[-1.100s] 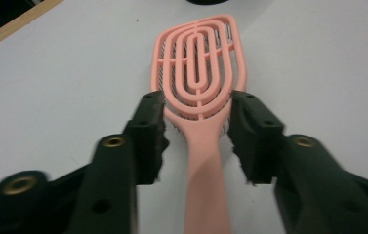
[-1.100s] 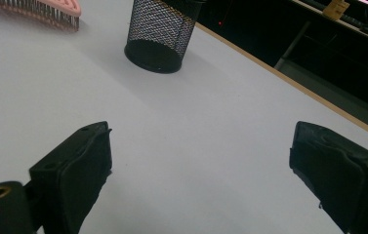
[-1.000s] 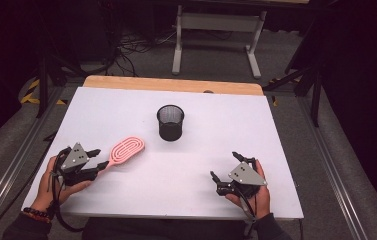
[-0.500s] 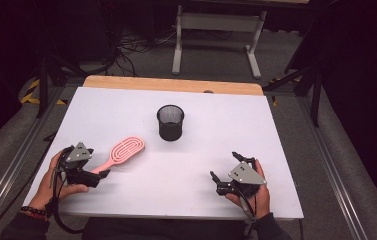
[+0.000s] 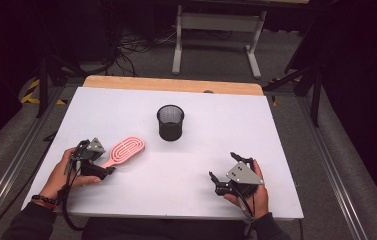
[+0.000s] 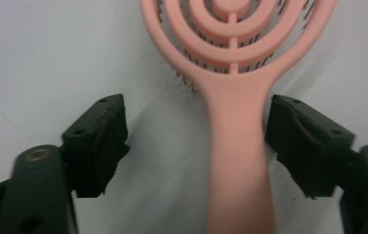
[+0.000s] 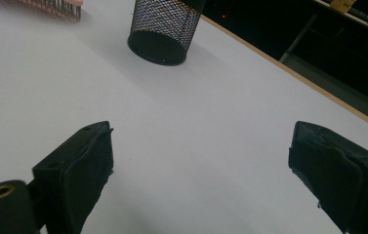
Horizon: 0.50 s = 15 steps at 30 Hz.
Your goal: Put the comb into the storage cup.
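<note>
- Brush (image 5: 124,150): pink, lying flat on the white bench (image 5: 126,107) at its left front, head toward the cup (image 5: 170,122), handle toward the person's left hand (image 5: 68,169).
- Left hand lies low on the bench near the front left edge, palm around the left tongs (image 5: 107,171), which point along the bench toward the brush; a beaded band sits at that wrist.
- Left tongs (image 6: 196,141) are open, jaws to either side of the brush (image 6: 235,122) handle with bench showing in the gaps; the handle lies nearer the right-hand jaw in the left gripper view, and neither jaw presses it.
- Right hand (image 5: 253,192) rests at the front right of the bench, holding the right tongs (image 5: 223,167), well apart from the brush.
- Right tongs (image 7: 201,170) are wide open over bare bench, gripping nothing, aimed toward the black mesh cup (image 7: 164,29).
- No writing can be read on anything.
</note>
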Each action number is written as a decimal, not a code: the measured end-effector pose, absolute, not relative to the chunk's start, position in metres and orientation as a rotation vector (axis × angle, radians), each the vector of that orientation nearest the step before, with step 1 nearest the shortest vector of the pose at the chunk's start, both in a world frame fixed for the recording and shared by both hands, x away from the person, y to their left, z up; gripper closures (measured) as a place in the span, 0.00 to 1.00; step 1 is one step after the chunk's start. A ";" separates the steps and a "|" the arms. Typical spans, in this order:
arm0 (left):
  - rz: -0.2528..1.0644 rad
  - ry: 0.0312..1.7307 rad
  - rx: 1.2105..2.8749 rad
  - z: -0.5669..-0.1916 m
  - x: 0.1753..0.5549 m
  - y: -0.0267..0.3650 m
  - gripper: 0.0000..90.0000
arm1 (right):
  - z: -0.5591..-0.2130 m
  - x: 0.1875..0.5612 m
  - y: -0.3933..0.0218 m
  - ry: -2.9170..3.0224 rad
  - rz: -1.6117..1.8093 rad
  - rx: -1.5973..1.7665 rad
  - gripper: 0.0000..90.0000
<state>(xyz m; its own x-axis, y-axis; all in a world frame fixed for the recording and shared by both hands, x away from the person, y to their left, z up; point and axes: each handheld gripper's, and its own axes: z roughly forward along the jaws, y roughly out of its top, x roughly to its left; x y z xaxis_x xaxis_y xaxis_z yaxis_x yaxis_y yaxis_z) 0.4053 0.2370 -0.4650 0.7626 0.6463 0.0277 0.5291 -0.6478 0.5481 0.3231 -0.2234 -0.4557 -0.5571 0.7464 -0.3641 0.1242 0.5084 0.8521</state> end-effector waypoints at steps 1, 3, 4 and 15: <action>0.301 0.881 2.443 -0.464 0.406 0.236 0.37 | -0.456 0.323 -0.223 1.996 1.047 0.711 0.11; 0.269 0.862 2.466 -0.462 0.408 0.234 0.42 | -0.456 0.323 -0.223 1.998 1.044 0.710 0.11; 0.248 0.854 2.474 -0.461 0.408 0.233 0.48 | -0.456 0.323 -0.223 2.000 1.043 0.709 0.11; 0.238 0.891 2.518 -0.457 0.411 0.227 0.75 | -0.456 0.322 -0.221 2.007 1.039 0.695 0.11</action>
